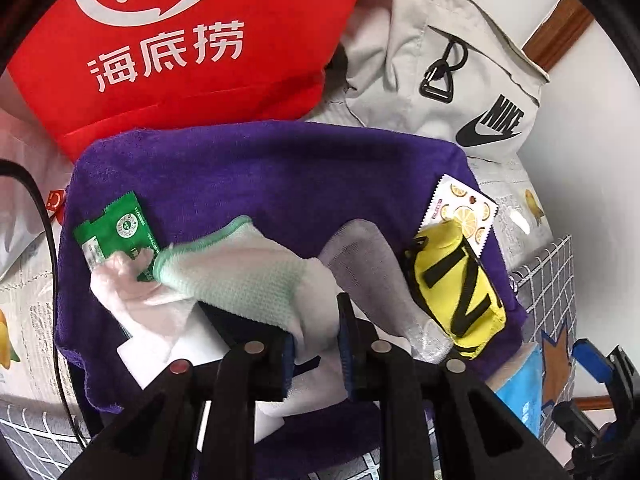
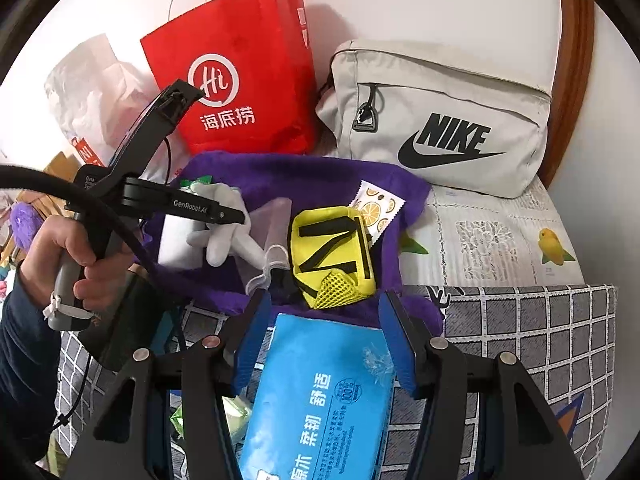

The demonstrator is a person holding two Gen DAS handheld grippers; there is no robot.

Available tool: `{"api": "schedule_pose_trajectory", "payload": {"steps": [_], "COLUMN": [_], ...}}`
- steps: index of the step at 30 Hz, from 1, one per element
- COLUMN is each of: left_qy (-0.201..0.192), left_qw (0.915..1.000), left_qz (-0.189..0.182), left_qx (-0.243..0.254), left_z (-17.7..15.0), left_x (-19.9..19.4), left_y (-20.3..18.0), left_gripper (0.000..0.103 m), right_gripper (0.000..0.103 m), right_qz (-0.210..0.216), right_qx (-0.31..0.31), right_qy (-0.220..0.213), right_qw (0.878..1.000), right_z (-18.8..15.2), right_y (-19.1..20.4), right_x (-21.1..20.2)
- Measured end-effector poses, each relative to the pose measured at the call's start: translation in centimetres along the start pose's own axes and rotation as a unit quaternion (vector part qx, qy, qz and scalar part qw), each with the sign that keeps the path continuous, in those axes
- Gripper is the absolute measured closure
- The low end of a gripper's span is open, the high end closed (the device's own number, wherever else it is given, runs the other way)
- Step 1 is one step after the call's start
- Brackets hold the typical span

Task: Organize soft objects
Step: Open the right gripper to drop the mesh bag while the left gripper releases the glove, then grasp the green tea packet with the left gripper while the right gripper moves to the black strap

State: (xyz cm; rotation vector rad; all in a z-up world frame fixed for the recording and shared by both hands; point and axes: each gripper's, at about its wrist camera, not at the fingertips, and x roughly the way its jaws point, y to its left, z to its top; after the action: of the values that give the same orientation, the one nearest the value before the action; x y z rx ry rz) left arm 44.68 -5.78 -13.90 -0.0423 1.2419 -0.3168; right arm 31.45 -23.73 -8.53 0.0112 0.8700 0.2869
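A purple towel (image 1: 260, 168) lies spread on the bed, also in the right wrist view (image 2: 320, 176). My left gripper (image 1: 316, 344) is shut on a white sock with a mint cuff (image 1: 240, 272), which lies over the towel. In the right wrist view the left gripper (image 2: 236, 216) holds this white sock (image 2: 224, 236). A grey sock (image 1: 368, 264) and a yellow mesh pouch (image 1: 456, 280) lie to its right. My right gripper (image 2: 324, 340) is open around a blue tissue pack (image 2: 320, 400), fingers on either side, not closed.
A red paper bag (image 2: 240, 80) and a grey Nike bag (image 2: 440, 120) stand behind the towel against the wall. A green sachet (image 1: 116, 232) and a lemon-print sachet (image 1: 460, 208) lie on the towel. A grey checked blanket (image 2: 520, 328) covers the near bed.
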Motion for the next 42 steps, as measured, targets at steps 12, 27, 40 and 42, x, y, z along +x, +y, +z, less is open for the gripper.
{"api": "schedule_pose_trajectory", "payload": {"steps": [12,27,40,42], "left_qy": [-0.021,-0.059,-0.063,-0.054], "left_qw": [0.9996,0.9978,0.9954,0.9956], "left_qz": [0.014,0.028,0.035,0.037], "left_qx": [-0.011,0.016,0.063,0.067], "left_z": [-0.4,-7.9,-15.6,-16.5], "left_x": [-3.4,-9.6,-10.5,-9.8], "left_y": [-0.3,-2.2,-6.8,-7.3], "left_gripper": [0.039,0.039,0.038,0.036], "right_gripper": [0.047,0.047,0.047,0.047], "right_qz": [0.011,0.041,0.031,0.032], "right_qx": [0.007,0.003,0.022,0.027], "right_qy": [0.009,0.002,0.003,0.005], "right_qw": [1.000,0.999,0.999,0.999], "right_z": [-2.7,-6.7,-11.7,-12.4], "right_y": [0.8,3.4,3.2,2.9], "right_x": [-1.2,-5.0,-8.3,-8.8]}}
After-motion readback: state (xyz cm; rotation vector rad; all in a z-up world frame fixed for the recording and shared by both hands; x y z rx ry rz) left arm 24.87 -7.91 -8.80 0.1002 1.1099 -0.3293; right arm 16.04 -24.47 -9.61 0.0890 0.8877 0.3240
